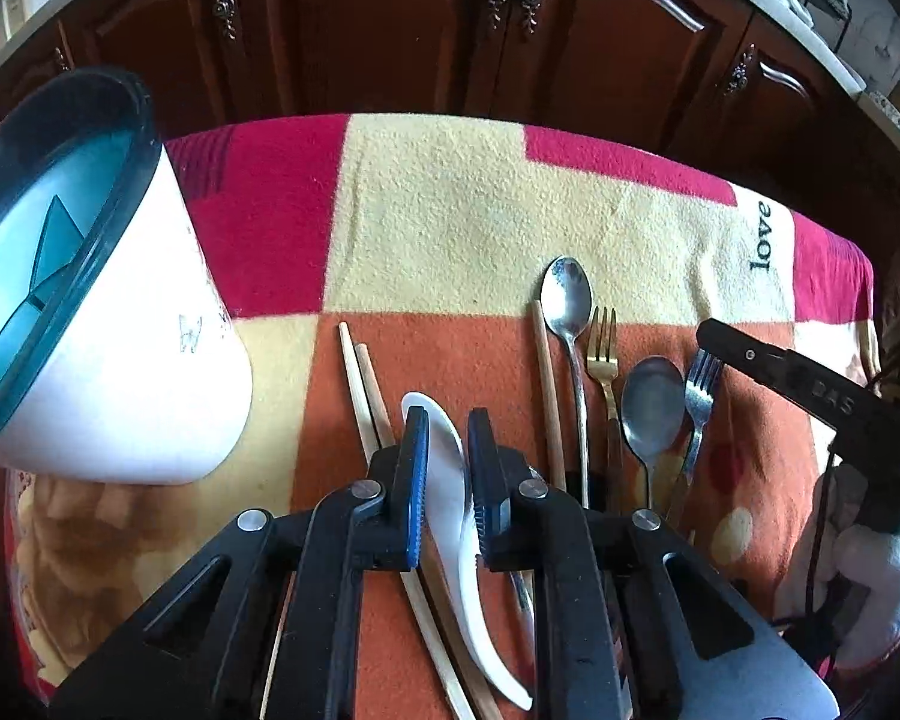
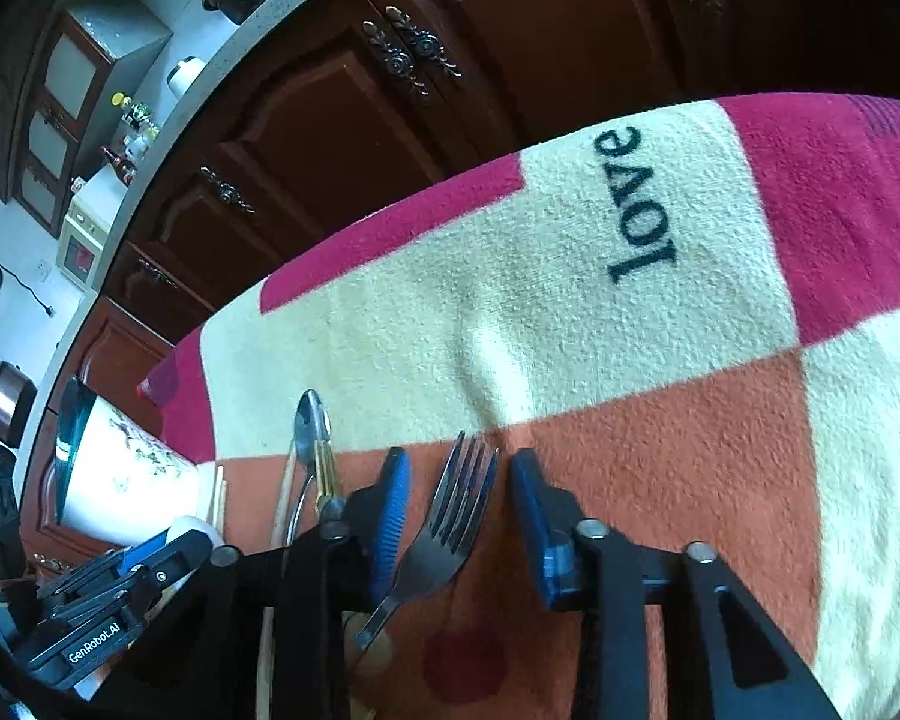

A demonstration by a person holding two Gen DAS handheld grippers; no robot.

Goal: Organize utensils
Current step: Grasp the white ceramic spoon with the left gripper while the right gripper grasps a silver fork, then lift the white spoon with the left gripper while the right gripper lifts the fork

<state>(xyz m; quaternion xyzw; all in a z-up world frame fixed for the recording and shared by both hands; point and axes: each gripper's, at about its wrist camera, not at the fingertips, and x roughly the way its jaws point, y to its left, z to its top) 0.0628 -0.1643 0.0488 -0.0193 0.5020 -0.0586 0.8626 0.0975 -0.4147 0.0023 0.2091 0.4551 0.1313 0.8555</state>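
Observation:
My left gripper (image 1: 448, 414) is shut on a white ceramic spoon (image 1: 450, 480) that lies on the orange patch of the blanket, its blue pads pressing both sides of the handle. Beside it lie a pair of wooden chopsticks (image 1: 360, 384), a single chopstick (image 1: 546, 384), a long steel spoon (image 1: 567, 300), a gold fork (image 1: 603, 354), a wider spoon (image 1: 651, 402) and a steel fork (image 1: 699, 396). My right gripper (image 2: 461, 456) straddles that steel fork (image 2: 450, 528); a gap shows beside the right pad, so it is open.
A white utensil holder (image 1: 120, 390) with a teal divided rim stands at the left, also the holder (image 2: 132, 480) in the right wrist view. The patchwork blanket (image 1: 450, 210) covers the table. Dark wooden cabinets (image 1: 390, 30) stand beyond its far edge.

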